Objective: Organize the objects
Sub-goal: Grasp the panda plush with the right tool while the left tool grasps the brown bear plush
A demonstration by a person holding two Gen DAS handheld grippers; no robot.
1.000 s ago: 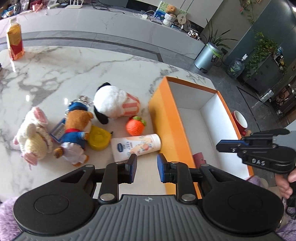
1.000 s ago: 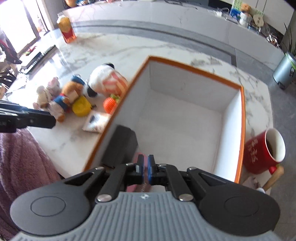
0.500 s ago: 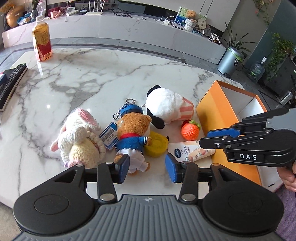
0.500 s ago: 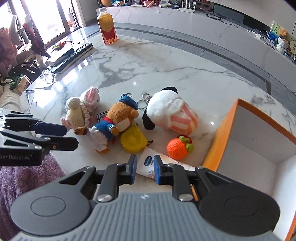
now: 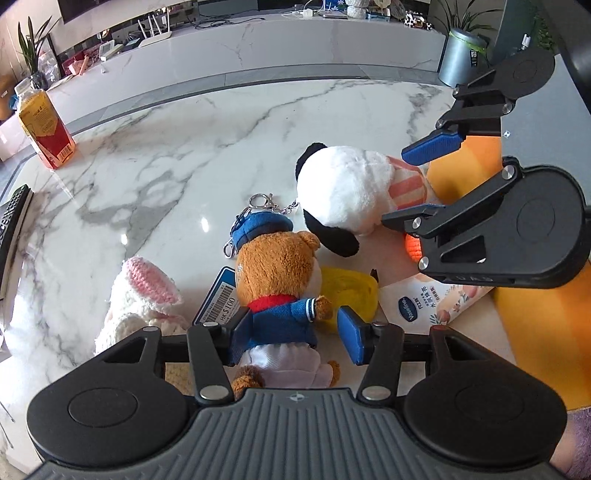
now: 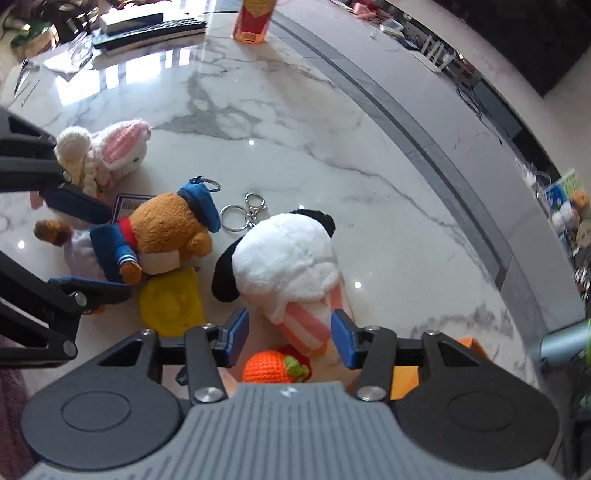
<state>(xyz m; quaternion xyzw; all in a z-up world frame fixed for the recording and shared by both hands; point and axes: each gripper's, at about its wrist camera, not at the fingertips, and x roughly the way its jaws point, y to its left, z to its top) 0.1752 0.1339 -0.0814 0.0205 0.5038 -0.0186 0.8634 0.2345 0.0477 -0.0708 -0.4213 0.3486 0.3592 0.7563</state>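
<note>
Toys lie on the marble table. My left gripper [image 5: 295, 338] is open, its jaws either side of the brown bear in a blue sailor suit [image 5: 280, 280], also in the right wrist view [image 6: 162, 236]. My right gripper [image 6: 290, 334] is open around the striped lower end of the white-and-black plush dog [image 6: 288, 266], also in the left wrist view [image 5: 343, 192]. A yellow pouch [image 6: 171, 302], a crochet orange [image 6: 275, 367], a white-and-pink crochet rabbit [image 6: 107, 155] and a lotion tube [image 5: 436, 302] lie close by. The orange box [image 5: 535, 332] stands at the right.
A juice bottle [image 5: 44, 129] stands at the far left of the table. A keyboard [image 6: 147, 31] and papers lie at the far end. Loose key rings [image 6: 243, 214] lie beside the dog. A grey bin [image 5: 461, 55] stands on the floor beyond the table.
Both grippers have left the box area, moved left over the toys and come down. Both have opened wider, the left around the bear, the right around the dog.
</note>
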